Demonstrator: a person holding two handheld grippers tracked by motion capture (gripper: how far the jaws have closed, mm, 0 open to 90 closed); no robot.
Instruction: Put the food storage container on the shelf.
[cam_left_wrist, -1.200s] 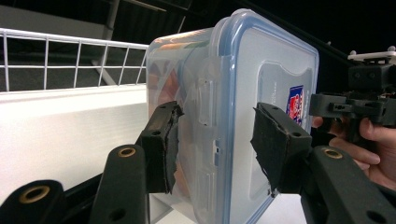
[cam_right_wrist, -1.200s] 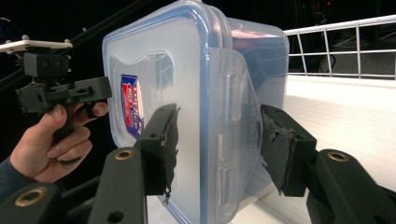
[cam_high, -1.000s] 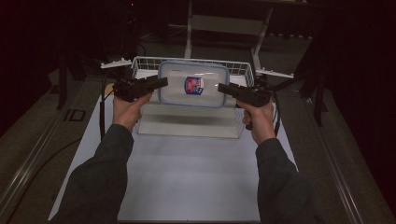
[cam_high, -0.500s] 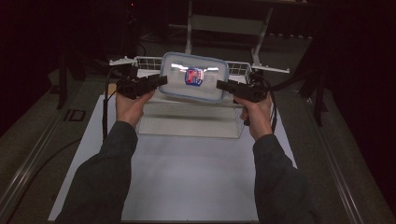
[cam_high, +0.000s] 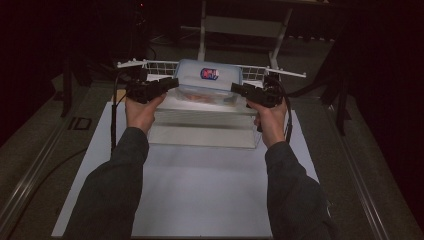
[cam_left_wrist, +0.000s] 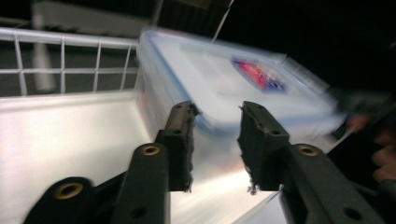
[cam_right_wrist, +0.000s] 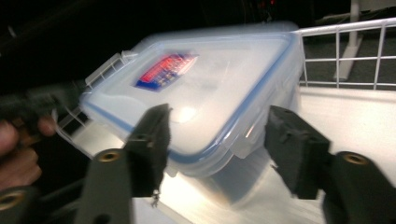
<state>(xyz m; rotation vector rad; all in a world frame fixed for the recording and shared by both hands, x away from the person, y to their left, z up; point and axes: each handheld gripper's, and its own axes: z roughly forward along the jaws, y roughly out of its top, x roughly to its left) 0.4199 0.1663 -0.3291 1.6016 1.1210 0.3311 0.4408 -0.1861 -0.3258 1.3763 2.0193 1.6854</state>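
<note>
A person at a white table holds a clear plastic food container (cam_high: 208, 82) with a blue-sealed lid between two grippers, at upper centre of the high view, just above a white wire basket (cam_high: 150, 66). At left, the left gripper (cam_high: 172, 83) has just been closing, its jaws narrowly set about the container's end. At right, the right gripper (cam_high: 236, 88), jaws just opening, straddles the opposite corner; whether its pads press cannot be told.
</note>
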